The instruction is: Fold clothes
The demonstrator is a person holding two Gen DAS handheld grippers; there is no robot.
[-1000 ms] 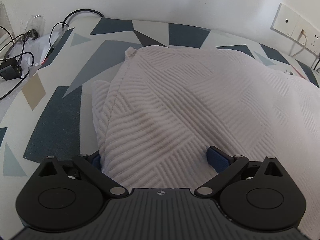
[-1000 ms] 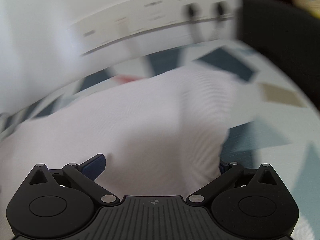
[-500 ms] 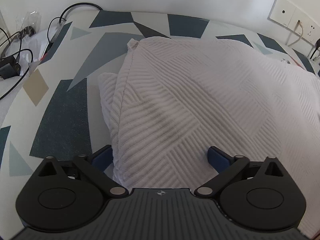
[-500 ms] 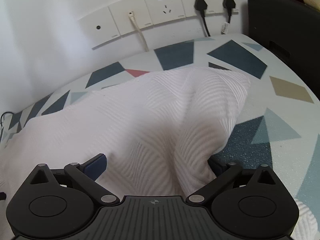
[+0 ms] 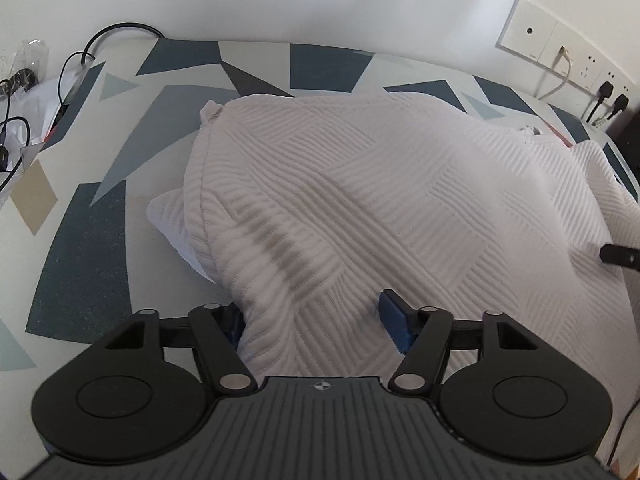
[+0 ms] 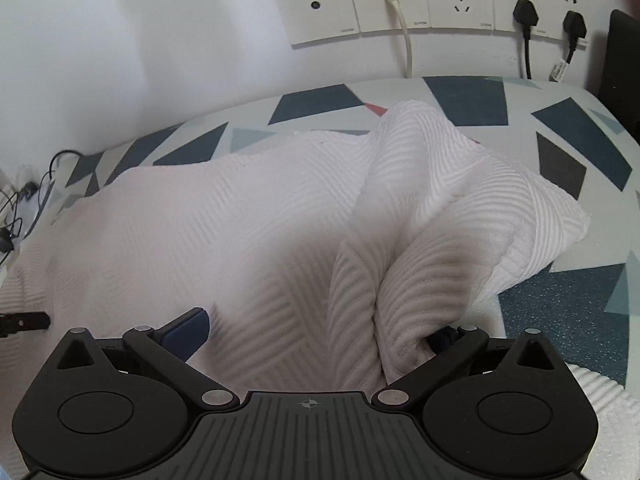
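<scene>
The left gripper (image 5: 316, 314) has its jaws spread wide, with the white garment (image 5: 360, 200) bunched between them. The right gripper (image 6: 320, 330) is spread wide too, and a tall ridge of the same cloth stands between its blue pads (image 6: 188, 326). Neither one pinches the cloth.

The garment could slip or flop if the jaws close on only a thin bit, because the cloth is soft, thick and in layers. The puffed-up ridge near the right gripper may fall over and leave a crooked fold.

The cloth is bumpy, with raised stripes going in many directions. It lies in a heap across the middle of the tabletop (image 5: 80, 248), which is smooth with blue, grey and tan shapes. Its far corner comes close to the back edge, under the wall sockets (image 6: 460, 4). Black cables (image 5: 24, 128) lie at the far left corner.
</scene>
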